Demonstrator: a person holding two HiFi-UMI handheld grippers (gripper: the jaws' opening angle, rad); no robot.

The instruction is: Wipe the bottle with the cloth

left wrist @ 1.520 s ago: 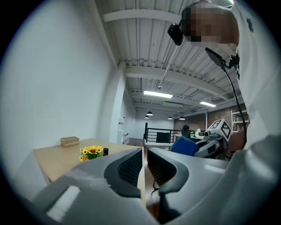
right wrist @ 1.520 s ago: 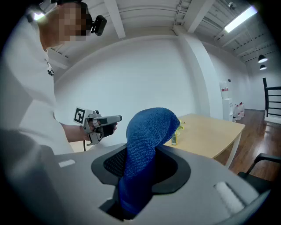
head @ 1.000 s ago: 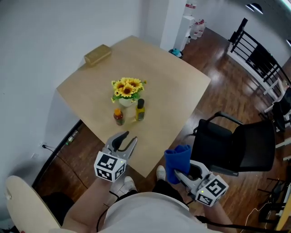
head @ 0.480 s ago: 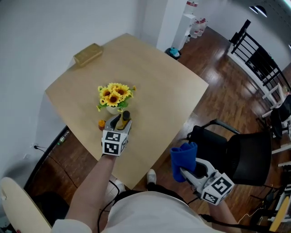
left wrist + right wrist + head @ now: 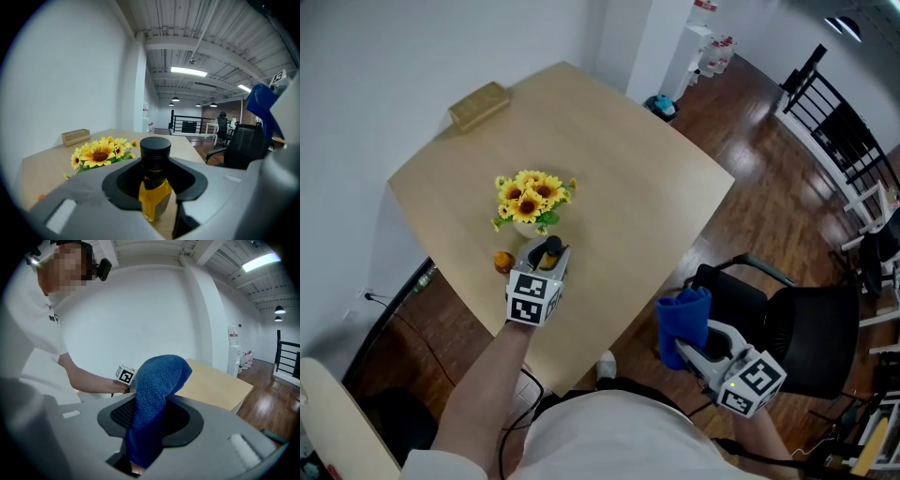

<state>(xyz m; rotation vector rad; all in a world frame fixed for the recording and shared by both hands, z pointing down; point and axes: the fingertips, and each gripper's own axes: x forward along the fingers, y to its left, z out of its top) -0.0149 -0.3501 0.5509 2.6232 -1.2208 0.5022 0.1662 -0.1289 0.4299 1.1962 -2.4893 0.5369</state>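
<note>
The bottle [image 5: 154, 192], amber liquid under a black cap, is standing upright on the table [image 5: 628, 187] between the jaws of my left gripper [image 5: 542, 261], which have just been closing on it. The blue cloth [image 5: 157, 390] is sitting bunched in my right gripper [image 5: 152, 427], well apart from the bottle.

Office: desk chair [image 5: 806, 328], mtg table [image 5: 628, 187]

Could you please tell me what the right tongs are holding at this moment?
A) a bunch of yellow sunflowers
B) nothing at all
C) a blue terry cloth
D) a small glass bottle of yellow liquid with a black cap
C: in the right gripper view the right tongs are clamped on the blue terry cloth, which sticks up from between them.
</note>
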